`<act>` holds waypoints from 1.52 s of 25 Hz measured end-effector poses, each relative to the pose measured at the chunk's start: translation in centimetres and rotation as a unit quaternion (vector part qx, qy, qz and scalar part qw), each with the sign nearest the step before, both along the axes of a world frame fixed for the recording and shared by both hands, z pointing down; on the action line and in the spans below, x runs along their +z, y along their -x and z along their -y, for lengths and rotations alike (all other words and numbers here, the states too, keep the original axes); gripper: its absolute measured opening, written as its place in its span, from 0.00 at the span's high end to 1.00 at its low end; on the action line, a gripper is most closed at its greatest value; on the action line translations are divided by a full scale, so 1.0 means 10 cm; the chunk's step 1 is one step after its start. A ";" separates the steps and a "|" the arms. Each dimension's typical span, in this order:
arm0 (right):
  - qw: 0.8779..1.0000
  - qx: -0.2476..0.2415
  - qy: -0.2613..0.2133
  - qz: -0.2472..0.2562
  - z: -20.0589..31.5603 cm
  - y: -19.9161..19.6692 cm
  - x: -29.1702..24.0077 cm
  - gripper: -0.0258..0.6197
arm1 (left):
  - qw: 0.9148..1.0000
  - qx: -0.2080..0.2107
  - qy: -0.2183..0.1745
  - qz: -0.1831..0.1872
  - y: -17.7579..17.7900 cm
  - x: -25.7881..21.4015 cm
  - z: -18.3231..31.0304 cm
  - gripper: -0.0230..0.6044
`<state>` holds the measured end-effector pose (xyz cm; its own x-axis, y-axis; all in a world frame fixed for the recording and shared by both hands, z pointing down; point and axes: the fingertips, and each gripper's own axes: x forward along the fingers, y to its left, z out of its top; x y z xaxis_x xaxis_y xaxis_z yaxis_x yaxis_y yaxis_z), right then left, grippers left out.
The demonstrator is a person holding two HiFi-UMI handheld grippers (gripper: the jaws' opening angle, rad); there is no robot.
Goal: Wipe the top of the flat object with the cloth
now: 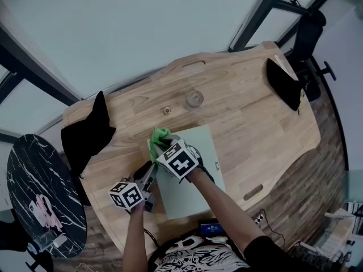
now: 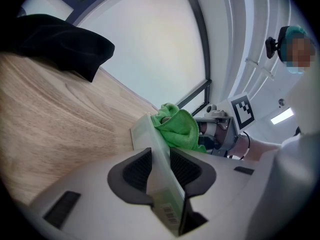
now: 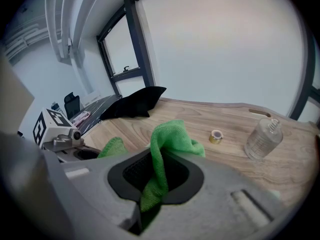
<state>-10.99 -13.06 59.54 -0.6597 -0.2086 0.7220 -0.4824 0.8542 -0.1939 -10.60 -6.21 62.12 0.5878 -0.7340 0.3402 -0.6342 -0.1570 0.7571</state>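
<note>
Cloth [image 1: 159, 136] sits pinched in your right gripper [image 3: 156, 176] at the far-left corner of the board [image 1: 195, 174]; your left gripper [image 2: 161, 173] clamps the board's left edge. Wipe too hard and the board may twist out of that thin grip — or the cloth may drag loose.

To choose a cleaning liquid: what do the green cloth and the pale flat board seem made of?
The fluffy green cloth looks like microfibre: matte, fuzzy nap, soft folds. The pale green flat board is probably plastic: smooth, matte, thin, straight where the left gripper clamps its edge.
</note>
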 end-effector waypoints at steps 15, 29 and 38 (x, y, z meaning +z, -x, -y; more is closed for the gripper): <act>1.000 0.007 -0.005 0.009 -0.02 -0.02 0.02 0.91 | 1.000 -0.001 0.000 -0.003 0.02 0.02 0.01 0.78; 1.000 -0.002 0.009 0.011 -0.22 -0.10 0.05 0.91 | 1.000 -0.005 -0.001 0.002 0.02 0.04 0.02 0.78; 0.999 0.016 0.028 0.013 -0.37 -0.16 0.09 0.91 | 1.000 -0.007 0.002 0.002 0.06 0.08 0.03 0.78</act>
